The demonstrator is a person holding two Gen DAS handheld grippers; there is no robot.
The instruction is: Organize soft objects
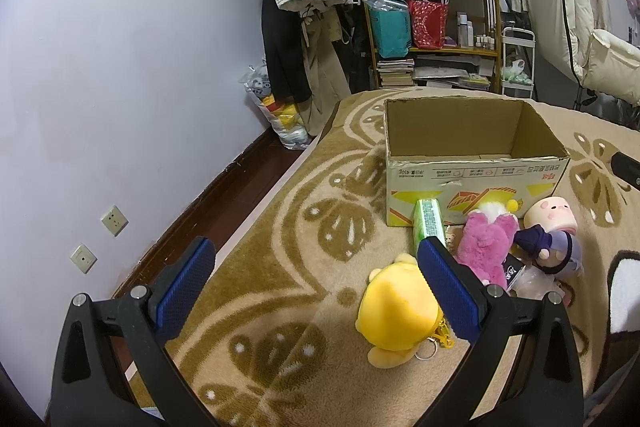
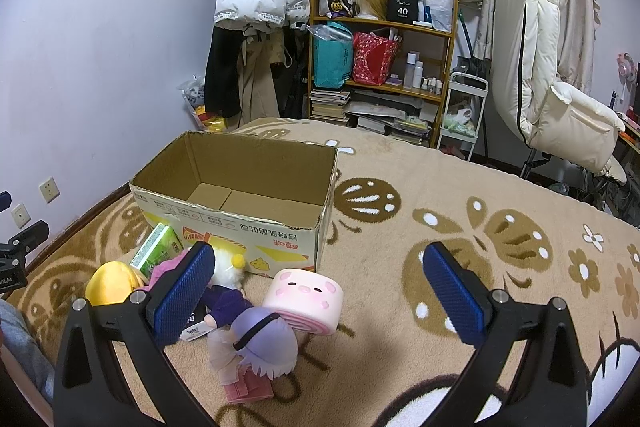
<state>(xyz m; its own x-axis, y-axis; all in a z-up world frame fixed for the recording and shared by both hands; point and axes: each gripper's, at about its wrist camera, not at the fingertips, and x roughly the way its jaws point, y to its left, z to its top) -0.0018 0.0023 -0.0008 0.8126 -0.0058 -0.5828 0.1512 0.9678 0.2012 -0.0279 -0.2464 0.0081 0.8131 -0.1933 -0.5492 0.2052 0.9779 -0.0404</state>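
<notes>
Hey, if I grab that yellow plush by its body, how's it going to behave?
The yellow plush looks rounded and stuffed, so it will probably squash between the pads rather than resist. It seems light for its size. The keyring clipped near its base would likely dangle and swing once lifted, and could catch on the blanket.

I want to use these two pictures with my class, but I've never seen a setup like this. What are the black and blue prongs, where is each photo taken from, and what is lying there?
No robot here: a person holds a two-finger tool in each hand, with a camera on each looking along its fingers. One picture is from the left tool, the other from the right tool. Both are open and hold nothing. On a patterned blanket stands an empty cardboard box. In front of it lie a yellow plush, a pink plush, a purple doll, a pink pig cushion and a green tissue pack.
</notes>
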